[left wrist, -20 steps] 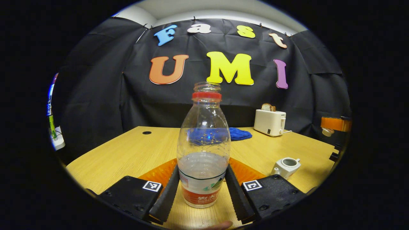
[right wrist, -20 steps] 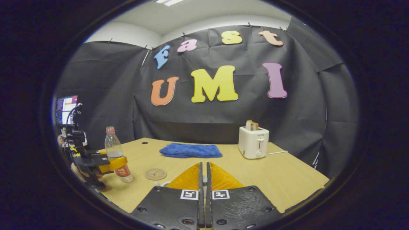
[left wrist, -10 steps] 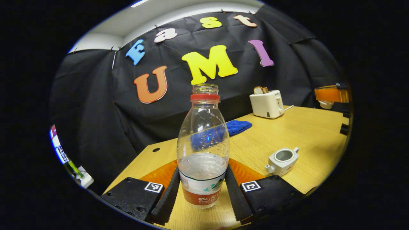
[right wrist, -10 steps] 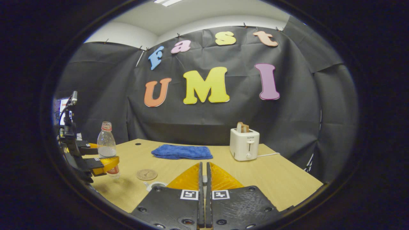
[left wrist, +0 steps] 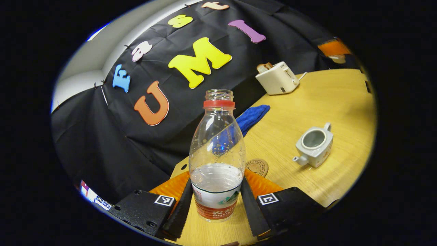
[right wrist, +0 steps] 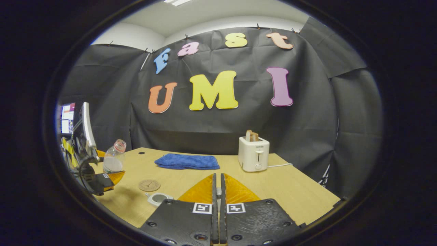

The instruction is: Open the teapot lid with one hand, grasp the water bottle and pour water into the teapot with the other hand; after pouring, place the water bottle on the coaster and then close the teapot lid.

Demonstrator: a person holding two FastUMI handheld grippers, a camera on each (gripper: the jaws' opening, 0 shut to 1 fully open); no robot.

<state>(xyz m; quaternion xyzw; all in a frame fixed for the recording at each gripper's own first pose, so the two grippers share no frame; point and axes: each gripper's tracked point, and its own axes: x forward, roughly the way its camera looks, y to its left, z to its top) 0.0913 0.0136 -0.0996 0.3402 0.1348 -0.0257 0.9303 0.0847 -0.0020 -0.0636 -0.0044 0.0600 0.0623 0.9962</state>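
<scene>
The left tool [left wrist: 216,205] sits at the bottom centre of the left gripper view, both fingers clamped on the lower body of the water bottle [left wrist: 217,160], which is uncapped and partly full. At the left edge of the right gripper view that tool and bottle hang tilted above the bench [right wrist: 293,191]. The open teapot [left wrist: 314,145] stands at right, the coaster [left wrist: 256,167] just beyond the bottle. The right tool [right wrist: 217,205] has its fingers together; whether they pinch the lid I cannot tell.

Black gripper bodies [right wrist: 218,222] with screws, square coded markers, and ridged jaws.
</scene>
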